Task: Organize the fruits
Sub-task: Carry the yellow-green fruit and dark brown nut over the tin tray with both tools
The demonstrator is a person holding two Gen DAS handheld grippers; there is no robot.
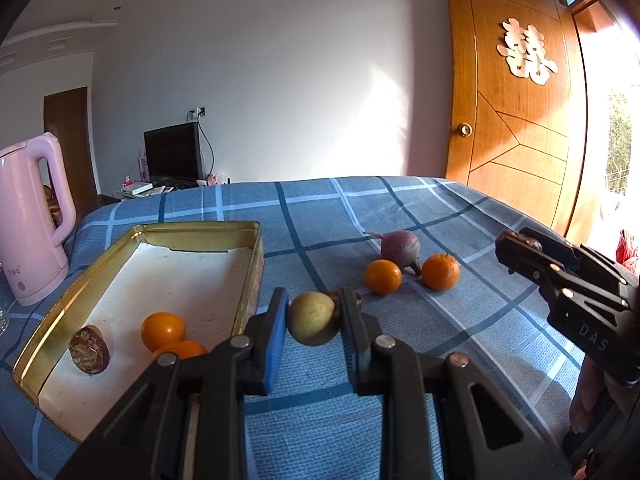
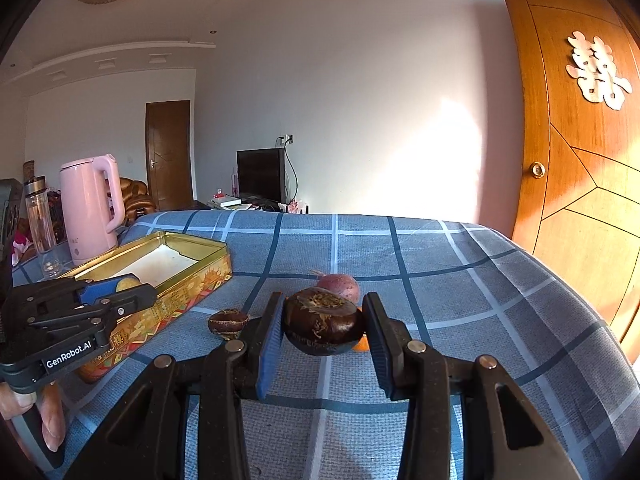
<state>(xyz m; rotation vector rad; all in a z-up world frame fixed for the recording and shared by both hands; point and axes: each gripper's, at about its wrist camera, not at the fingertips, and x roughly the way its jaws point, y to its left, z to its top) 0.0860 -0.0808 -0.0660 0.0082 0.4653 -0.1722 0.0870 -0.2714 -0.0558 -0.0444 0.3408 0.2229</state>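
Note:
My left gripper (image 1: 314,314) is shut on a round yellow-green fruit (image 1: 311,319), held just right of the gold tin (image 1: 200,231). The tin holds two oranges (image 1: 163,330) and a dark brown fruit (image 1: 89,349). My right gripper (image 2: 323,324) is shut on another dark brown fruit (image 2: 322,322), held above the blue checked cloth. A third dark brown fruit (image 2: 228,321) lies on the cloth left of it. Two oranges (image 1: 383,277) (image 1: 440,271) and a purple root (image 1: 400,246) lie further back. Each view shows the other gripper: the right gripper (image 1: 516,248) and the left gripper (image 2: 132,288).
A pink kettle (image 2: 90,208) and a clear bottle (image 2: 38,216) stand at the table's left edge behind the tin (image 2: 180,300). The cloth (image 2: 460,280) drops off at the far and right edges. A wooden door (image 2: 580,180) stands at the right.

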